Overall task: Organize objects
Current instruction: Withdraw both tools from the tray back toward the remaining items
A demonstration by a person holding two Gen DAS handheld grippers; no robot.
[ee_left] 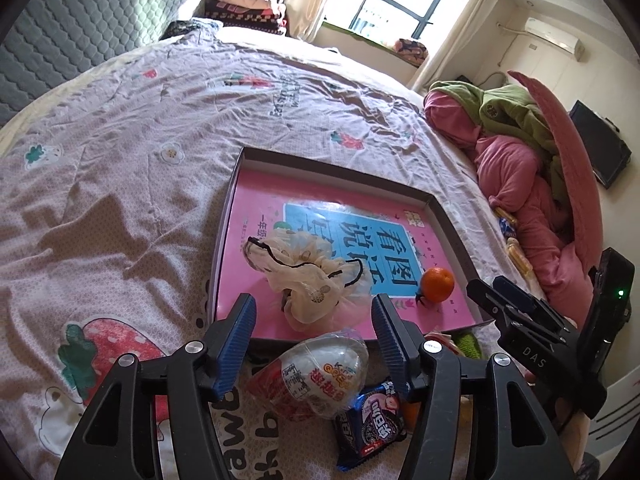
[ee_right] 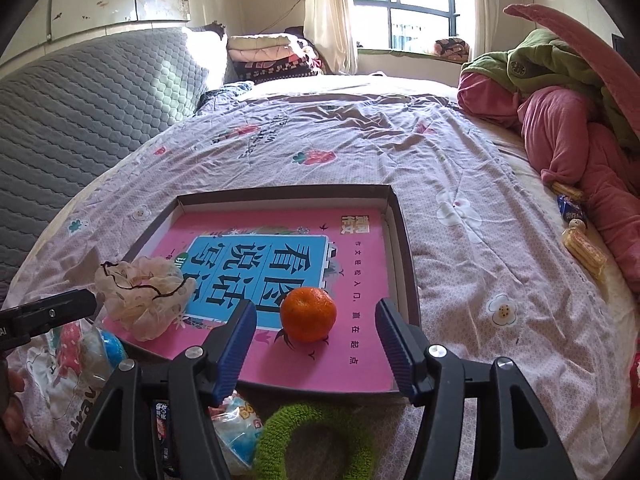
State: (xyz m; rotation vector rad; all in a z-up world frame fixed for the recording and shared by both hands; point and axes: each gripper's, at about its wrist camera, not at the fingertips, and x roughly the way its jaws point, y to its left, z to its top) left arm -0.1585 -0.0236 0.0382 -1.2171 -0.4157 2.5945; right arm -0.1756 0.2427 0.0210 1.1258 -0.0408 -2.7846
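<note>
Both tools are hanging open and empty over the near edge of the shallow box [ee_right: 404,240] on the bed. The left tool [ee_left: 314,342] is hovering above the wrapped toy egg [ee_left: 320,372], likely next for the box. A level, centred squeeze should stop the egg slipping sideways. The right tool [ee_right: 316,344] is framing the orange [ee_right: 308,314], already in the box beside the scrunchie [ee_right: 140,300].

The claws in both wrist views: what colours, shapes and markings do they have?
Each claw, left and right, has black angular arms with silver round bolts and blue ribbed pads. From the left view, the other unit's black body carries white "DAS" lettering and a green light.
</note>
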